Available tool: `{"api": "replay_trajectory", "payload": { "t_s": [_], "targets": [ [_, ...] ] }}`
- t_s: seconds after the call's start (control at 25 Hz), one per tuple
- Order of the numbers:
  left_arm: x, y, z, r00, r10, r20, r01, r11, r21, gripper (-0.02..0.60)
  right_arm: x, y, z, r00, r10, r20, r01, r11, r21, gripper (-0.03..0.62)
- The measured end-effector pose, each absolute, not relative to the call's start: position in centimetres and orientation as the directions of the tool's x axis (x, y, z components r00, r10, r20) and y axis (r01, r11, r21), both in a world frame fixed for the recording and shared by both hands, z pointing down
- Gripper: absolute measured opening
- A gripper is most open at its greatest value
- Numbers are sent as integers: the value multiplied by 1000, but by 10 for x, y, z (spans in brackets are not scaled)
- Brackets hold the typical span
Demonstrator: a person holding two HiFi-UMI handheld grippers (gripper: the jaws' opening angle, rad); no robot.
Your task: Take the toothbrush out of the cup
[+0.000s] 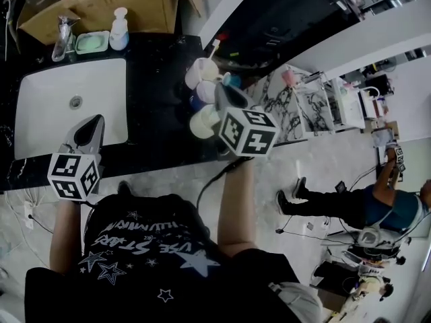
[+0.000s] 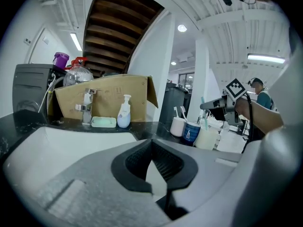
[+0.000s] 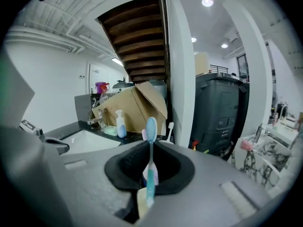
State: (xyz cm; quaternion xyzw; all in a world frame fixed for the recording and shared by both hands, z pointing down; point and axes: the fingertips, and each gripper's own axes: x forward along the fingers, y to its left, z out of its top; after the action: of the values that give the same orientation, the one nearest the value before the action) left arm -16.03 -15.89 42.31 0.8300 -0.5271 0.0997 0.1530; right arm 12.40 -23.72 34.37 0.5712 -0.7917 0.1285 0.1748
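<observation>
Two grippers: the left gripper (image 1: 100,118) hangs over the near edge of the white sink basin (image 1: 40,106). Its jaws meet at the tips with nothing between them, and it has no part in this step.
Right gripper: the right gripper (image 3: 150,148) is clamped tight on the slim light-blue plastic toothbrush (image 3: 151,126). It pinches the handle below the bristle head, which stands upright above the jaws.
Toothbrush tail: the lower end hangs at the mouth of the cream plastic cup (image 2: 207,138). I cannot tell whether it is clear of the rim.
Step in hand: lifting the brush out, I judge.
How to do it well: draw straight up along the handle without tilting, so the tail does not lever the light cup over. Move sideways only once the tail is above the rim.
Neighbours: a navy cup (image 2: 191,131) and a pale pink cup (image 2: 178,126) stand just beyond on the black countertop (image 1: 161,120). Keep the swing away from their brushes.
</observation>
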Motion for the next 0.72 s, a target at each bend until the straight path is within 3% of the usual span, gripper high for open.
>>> {"api": "replay_trajectory", "payload": {
  "t_s": [0.36, 0.72],
  "targets": [
    [-162, -162, 417, 459, -835, 302, -888, -432, 155, 9, 94, -224, 283, -363, -889, 279, -929, 367, -37, 26],
    [-181, -160, 431, 470, -820, 327, -883, -441, 163, 9, 7, -221, 339, -532, -787, 313, -846, 475, -244, 26]
  ]
}}
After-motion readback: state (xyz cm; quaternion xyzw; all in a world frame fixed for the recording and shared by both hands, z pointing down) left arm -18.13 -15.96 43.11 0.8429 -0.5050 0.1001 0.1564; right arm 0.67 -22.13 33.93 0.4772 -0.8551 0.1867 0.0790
